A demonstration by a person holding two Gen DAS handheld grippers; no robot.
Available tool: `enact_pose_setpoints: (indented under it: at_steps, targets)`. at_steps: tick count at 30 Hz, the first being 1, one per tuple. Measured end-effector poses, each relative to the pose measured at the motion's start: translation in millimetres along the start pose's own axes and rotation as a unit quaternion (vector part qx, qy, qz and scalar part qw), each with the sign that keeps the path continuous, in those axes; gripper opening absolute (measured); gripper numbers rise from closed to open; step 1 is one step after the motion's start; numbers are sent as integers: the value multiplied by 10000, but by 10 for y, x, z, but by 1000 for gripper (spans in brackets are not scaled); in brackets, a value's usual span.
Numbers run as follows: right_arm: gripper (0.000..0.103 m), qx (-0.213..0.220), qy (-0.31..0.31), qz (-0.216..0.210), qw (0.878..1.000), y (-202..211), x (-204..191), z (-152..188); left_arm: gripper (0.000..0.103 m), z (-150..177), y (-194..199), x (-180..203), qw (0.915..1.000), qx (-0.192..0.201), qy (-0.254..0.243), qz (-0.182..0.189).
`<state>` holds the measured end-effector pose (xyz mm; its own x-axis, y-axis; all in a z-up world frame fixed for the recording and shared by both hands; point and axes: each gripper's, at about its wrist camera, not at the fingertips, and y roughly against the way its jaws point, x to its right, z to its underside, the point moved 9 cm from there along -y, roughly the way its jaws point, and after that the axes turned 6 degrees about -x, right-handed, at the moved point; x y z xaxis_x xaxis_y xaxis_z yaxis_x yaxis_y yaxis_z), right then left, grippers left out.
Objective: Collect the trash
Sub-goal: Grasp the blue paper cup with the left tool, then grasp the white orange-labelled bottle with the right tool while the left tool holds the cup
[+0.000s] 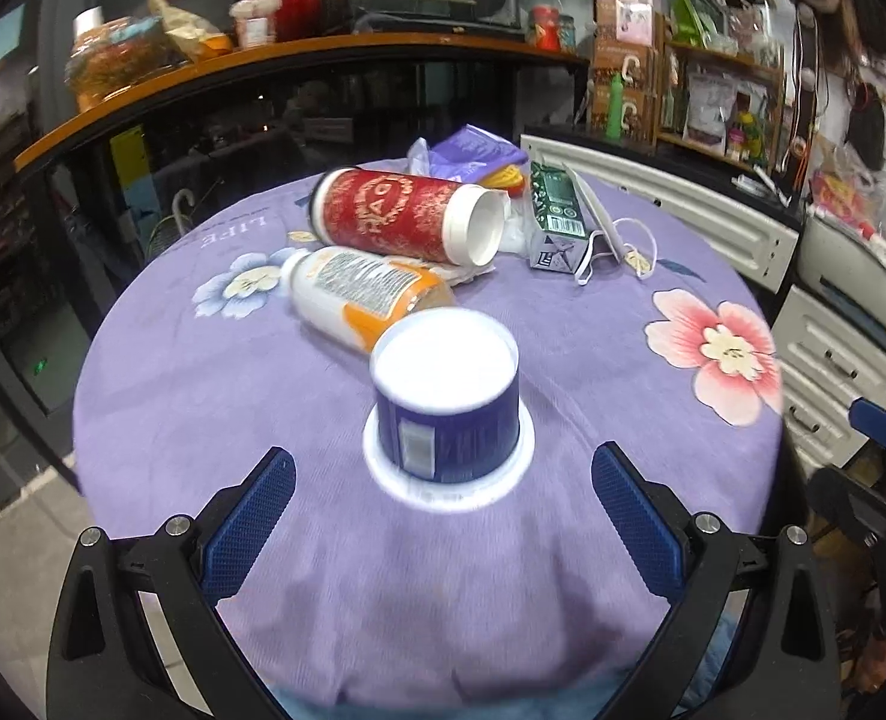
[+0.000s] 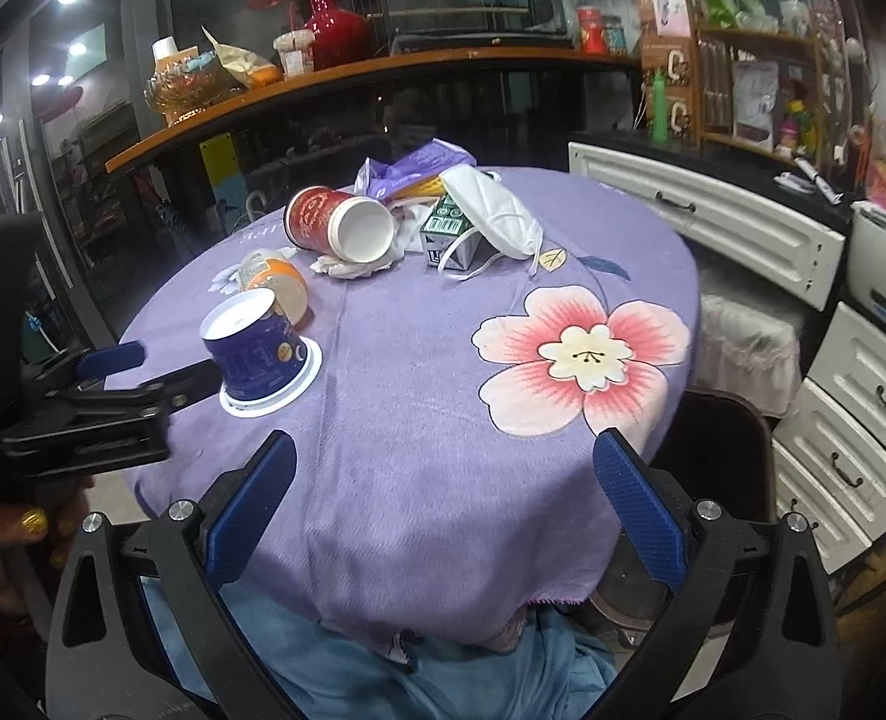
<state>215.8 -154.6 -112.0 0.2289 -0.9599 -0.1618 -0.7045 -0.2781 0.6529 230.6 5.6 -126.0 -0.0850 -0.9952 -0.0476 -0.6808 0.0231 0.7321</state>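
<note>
On the round table, draped in a purple flowered cloth [image 2: 419, 420], a blue yogurt cup [image 1: 448, 414] stands upside down on its wide white rim, near the front edge and left of the big pink flower. The left gripper [image 1: 443, 468] hovers just short of it with its blue-padded fingers [image 1: 251, 534] spread wide, one on either side of the cup and touching nothing. Just behind the cup lies an orange-and-white bottle [image 1: 362, 291] on its side, and beyond that a red paper cup [image 1: 407, 216], also toppled, its open mouth facing right. Farther right sits a small green carton [image 2: 448, 234] with a white face mask [image 2: 490, 210] draped over it, and a purple wrapper [image 2: 425, 165] lies at the far edge. The right gripper [image 2: 443, 456] hangs over the near edge of the table, its fingers likewise wide apart and holding nothing. White cabinet drawers [image 2: 850, 414] stand off to the right.
</note>
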Motion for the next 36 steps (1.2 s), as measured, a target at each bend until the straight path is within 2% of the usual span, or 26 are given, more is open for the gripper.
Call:
enact_pose_setpoints:
  at_steps: [3, 9, 12, 15, 16, 21, 27, 31, 34, 36]
  targets:
    - [98, -105, 26, -38, 9999, -135, 33, -57, 98, -91, -195, 35, 9999, -136, -88, -38]
    - [98, -271, 108, -90, 9995, -301, 90, -150, 90, -139, -446, 33, 9989, -423, -83, -188]
    - [98, -306, 125, -109, 9994, -356, 110, -185, 86, -159, -477, 66, 9988, -444, -100, -161]
    - [98, -355, 140, -147, 9992, -411, 113, -216, 77, -198, -522, 86, 9986, -446, -104, -258]
    - [98, -357, 190, -138, 9991, -431, 107, -238, 71, -200, -529, 81, 9986, -438, -93, -289]
    - [98, -393, 367, -166, 9984, -503, 62, -374, 70, -230, -522, 84, 9991, -390, 13, -174]
    - [98, -514, 598, -463, 9958, -633, -93, -572, 70, -213, -365, 78, 9995, -265, 141, 126]
    - [98, -641, 566, -880, 9924, -752, -239, -774, 70, -156, -184, 20, 9993, -141, 217, 266]
    - [98, -823, 676, -1367, 9849, -881, -520, -944, 70, -108, -33, -132, 9989, -50, 363, 291]
    - [98, -948, 787, -1549, 9802, -982, -716, -1014, 70, -87, 22, -255, 9986, -7, 470, 251]
